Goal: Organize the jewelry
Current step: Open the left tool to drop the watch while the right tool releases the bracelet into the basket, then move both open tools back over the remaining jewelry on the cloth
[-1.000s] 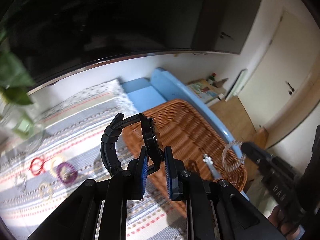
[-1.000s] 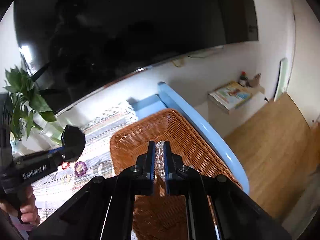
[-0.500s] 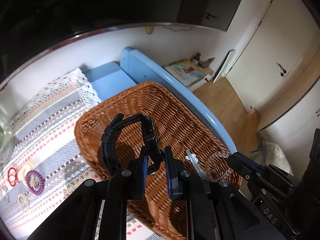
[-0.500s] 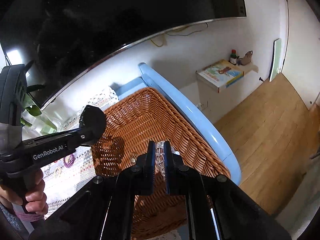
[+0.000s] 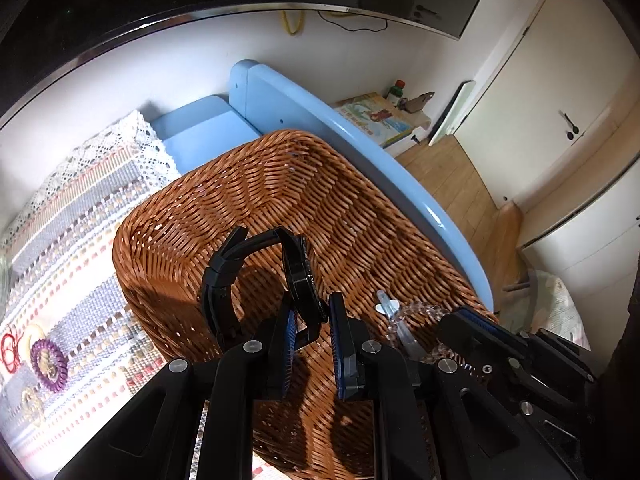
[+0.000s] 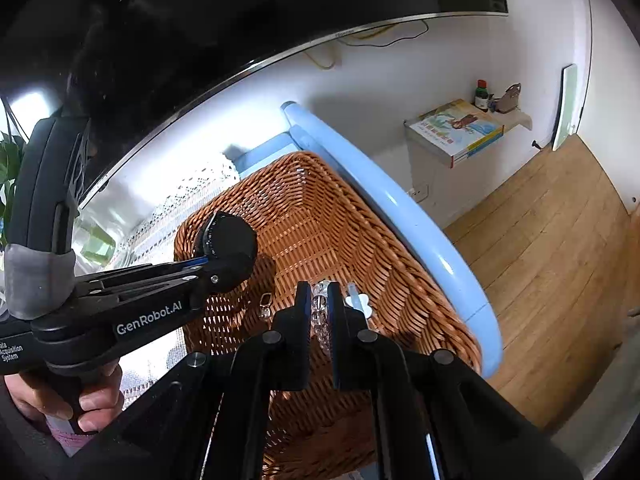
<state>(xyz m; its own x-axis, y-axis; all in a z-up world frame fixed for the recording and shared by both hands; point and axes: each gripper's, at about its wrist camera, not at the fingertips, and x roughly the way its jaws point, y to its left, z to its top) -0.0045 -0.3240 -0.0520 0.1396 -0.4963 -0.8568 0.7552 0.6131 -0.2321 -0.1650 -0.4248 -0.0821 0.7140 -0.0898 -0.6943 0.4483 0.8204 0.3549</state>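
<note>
My left gripper [image 5: 311, 322] is shut on a black wristwatch [image 5: 298, 276] and holds it over the brown wicker basket [image 5: 280, 184]. My right gripper [image 6: 319, 300] is shut on a clear bead bracelet [image 6: 319, 308], low inside the same basket [image 6: 320, 216]. The bracelet also shows in the left wrist view [image 5: 416, 312], beside a pale hair clip [image 5: 386, 306] lying in the basket. The watch and left gripper show at the left of the right wrist view [image 6: 226, 246]. A small metal charm [image 6: 265, 300] lies on the basket floor.
The basket sits on a striped cloth [image 5: 72, 216] on a blue table [image 5: 360, 128]. A purple coil hair tie [image 5: 50, 360], a red ring [image 5: 10, 350] and other pieces lie on the cloth at left. A TV hangs above; a wooden floor lies right.
Both grippers have moved over and down into the basket. The bracelet now hangs near the basket floor beside the clip. The watch stays gripped.
</note>
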